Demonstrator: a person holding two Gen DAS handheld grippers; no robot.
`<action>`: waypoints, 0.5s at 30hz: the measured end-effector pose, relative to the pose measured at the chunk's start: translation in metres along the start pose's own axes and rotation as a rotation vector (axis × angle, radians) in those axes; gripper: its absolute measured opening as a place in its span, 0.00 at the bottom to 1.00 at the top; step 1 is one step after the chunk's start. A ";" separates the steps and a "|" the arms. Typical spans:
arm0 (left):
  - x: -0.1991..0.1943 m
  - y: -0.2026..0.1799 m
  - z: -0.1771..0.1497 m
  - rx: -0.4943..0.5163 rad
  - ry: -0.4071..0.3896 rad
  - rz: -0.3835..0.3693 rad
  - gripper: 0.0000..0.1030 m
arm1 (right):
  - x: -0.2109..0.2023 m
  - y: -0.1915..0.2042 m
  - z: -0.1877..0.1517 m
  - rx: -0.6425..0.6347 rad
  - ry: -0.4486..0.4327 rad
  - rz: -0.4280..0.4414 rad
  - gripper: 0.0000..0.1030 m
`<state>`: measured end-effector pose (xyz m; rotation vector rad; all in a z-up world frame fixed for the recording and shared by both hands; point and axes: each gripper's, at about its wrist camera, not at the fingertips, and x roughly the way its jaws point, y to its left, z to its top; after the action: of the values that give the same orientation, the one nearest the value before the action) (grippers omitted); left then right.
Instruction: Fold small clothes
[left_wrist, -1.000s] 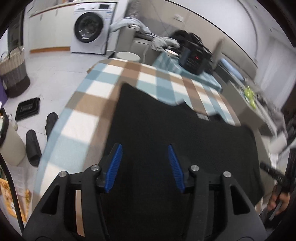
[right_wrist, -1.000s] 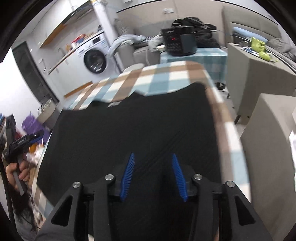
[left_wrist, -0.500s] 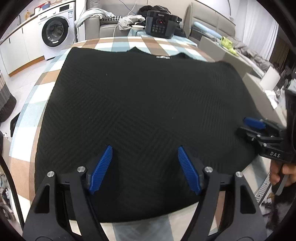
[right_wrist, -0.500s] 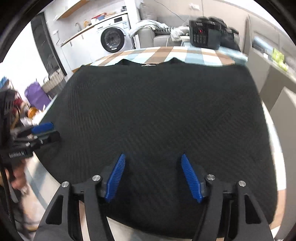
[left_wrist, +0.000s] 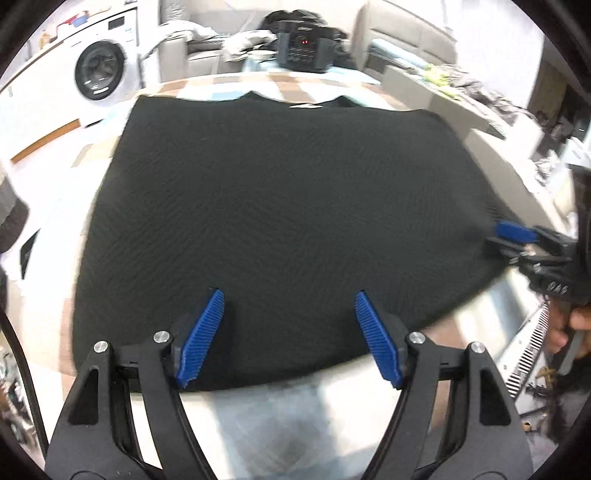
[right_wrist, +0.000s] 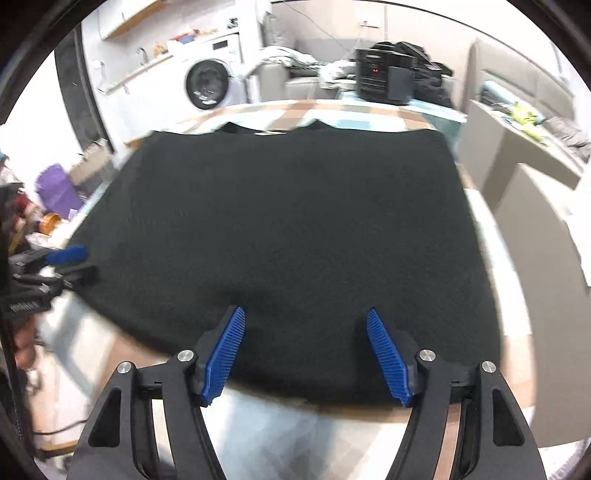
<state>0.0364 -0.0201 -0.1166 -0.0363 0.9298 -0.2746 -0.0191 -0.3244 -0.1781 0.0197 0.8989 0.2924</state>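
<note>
So the black knit top was lying flat on the checked counter, neckline at the far edge, hem along the near edge. The left gripper hung over the hem toward the near left corner, the right gripper over it toward the near right. Both sets of fingers had just been opening and stood wide apart, nothing pinched between them. A washing machine stood behind.
</note>
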 end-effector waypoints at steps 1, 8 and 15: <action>-0.001 -0.006 0.000 0.011 -0.005 -0.016 0.70 | 0.003 0.006 0.002 -0.002 -0.006 0.010 0.68; 0.007 -0.023 -0.008 0.046 0.013 -0.037 0.70 | 0.017 0.019 -0.003 -0.073 0.012 -0.026 0.68; -0.006 0.002 -0.013 -0.029 -0.002 -0.024 0.70 | -0.004 -0.040 -0.017 0.068 0.028 -0.064 0.69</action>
<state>0.0229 -0.0159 -0.1204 -0.0742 0.9320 -0.2837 -0.0247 -0.3661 -0.1909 0.0493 0.9350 0.2026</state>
